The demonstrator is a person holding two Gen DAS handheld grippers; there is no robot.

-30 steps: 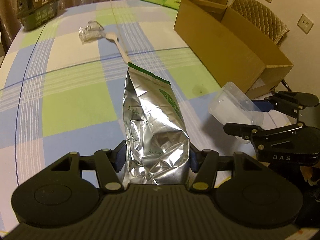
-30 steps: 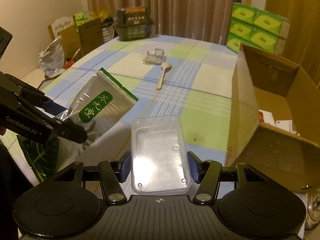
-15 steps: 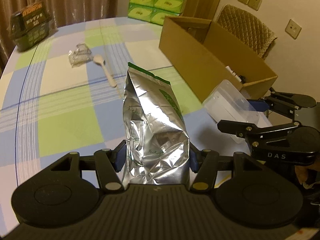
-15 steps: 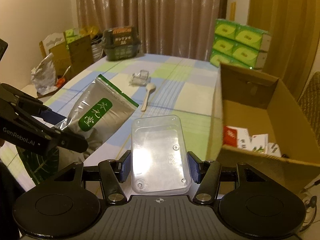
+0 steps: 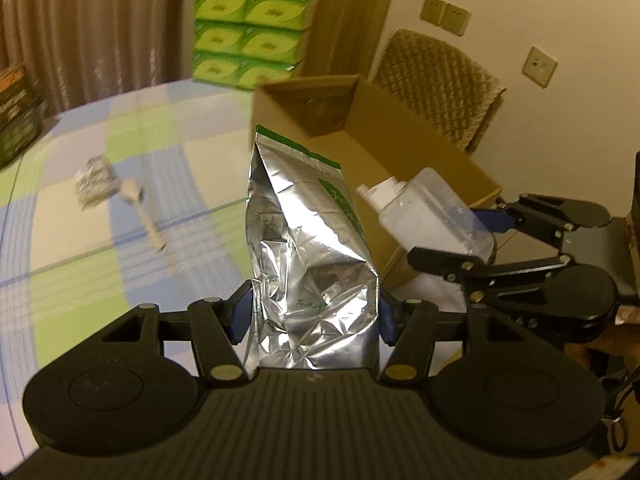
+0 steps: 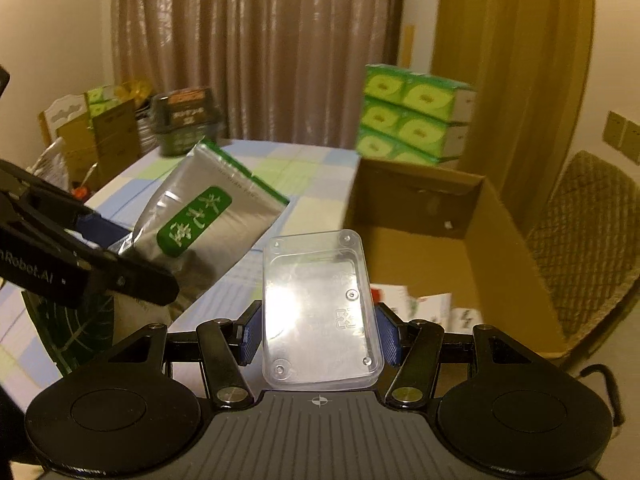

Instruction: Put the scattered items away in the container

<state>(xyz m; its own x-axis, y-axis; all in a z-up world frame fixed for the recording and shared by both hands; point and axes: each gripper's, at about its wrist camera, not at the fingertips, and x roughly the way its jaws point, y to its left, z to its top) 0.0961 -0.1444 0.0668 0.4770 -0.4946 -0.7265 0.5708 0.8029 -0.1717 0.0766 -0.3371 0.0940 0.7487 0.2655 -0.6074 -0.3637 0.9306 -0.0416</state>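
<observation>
While tongs grip, cardboard box (image 6: 500, 240) holds paper packets (image 6: 432, 308).

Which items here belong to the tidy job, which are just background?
Job: foil pouch held in left tool; clear plastic box held in right tool; cardboard box; spoon; crumpled wrapper.
Background: tissue packs; chair; curtain.

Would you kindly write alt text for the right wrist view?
The right gripper holds a clear plastic box before an open cardboard box. At left, the left gripper holds a foil pouch above the checked table.
</observation>
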